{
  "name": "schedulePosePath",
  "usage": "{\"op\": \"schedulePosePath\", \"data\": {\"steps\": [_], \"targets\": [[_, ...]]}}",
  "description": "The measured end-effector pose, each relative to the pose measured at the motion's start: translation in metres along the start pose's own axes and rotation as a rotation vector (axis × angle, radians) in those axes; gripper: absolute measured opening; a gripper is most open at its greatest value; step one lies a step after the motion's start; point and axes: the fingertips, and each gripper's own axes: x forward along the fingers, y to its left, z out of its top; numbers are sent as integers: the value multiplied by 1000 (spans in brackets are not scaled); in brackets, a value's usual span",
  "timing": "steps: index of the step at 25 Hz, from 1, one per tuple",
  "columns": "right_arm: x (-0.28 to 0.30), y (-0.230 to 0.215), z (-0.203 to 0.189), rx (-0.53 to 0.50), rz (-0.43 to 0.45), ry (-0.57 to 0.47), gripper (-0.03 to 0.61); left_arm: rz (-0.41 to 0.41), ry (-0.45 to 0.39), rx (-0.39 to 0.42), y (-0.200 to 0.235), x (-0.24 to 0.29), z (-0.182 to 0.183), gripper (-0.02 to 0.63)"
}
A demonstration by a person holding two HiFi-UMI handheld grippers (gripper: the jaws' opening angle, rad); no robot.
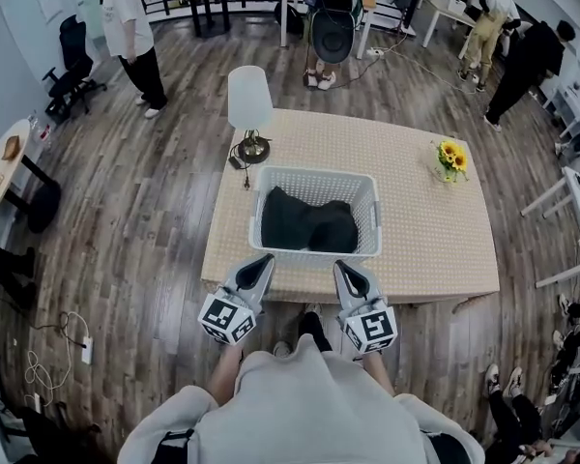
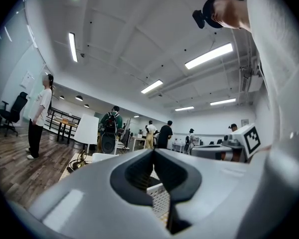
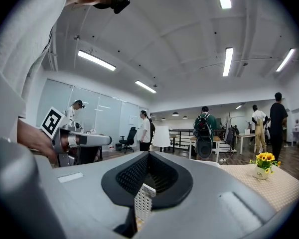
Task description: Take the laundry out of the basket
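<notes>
Head view: a white basket (image 1: 314, 180) stands on the table (image 1: 435, 249), near the middle of its front edge. The dark laundry (image 1: 306, 225) lies heaped inside it, below the rim. A lamp (image 1: 249, 104) stands by the table's back left corner, and flowers (image 1: 451, 159) by the right edge toward the back. The left gripper (image 1: 267, 259) and right gripper (image 1: 337, 265) are over the front edge, just short of the basket's near wall and side by side. Each has its jaws drawn together, with nothing in them.

Left gripper view: the jaws meet at their tips, empty. A bit of the basket's perforated wall (image 2: 162, 203) shows through the gap under them. The lamp (image 2: 87, 129) is beyond on the left, and the right gripper's marker cube (image 2: 251, 139) is on the right.

Right gripper view: the jaws are closed tip to tip on nothing. A corner of the basket (image 3: 143, 202) shows low between them. The flowers (image 3: 262, 159) stand on the table at right. The left gripper (image 3: 74, 141) is alongside at left.
</notes>
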Motion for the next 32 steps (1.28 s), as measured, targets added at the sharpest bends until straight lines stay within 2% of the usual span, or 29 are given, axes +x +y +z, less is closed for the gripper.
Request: {"op": "schedulePosePath", "data": {"steps": [14, 26, 32], "targets": [[81, -100, 31, 10, 18, -82, -2, 44, -20, 77, 52, 112, 38, 8], [108, -135, 22, 55, 74, -79, -2, 68, 10, 80, 62, 163, 33, 8], [118, -145, 17, 69, 88, -63, -2, 87, 24, 86, 65, 170, 30, 8]]}}
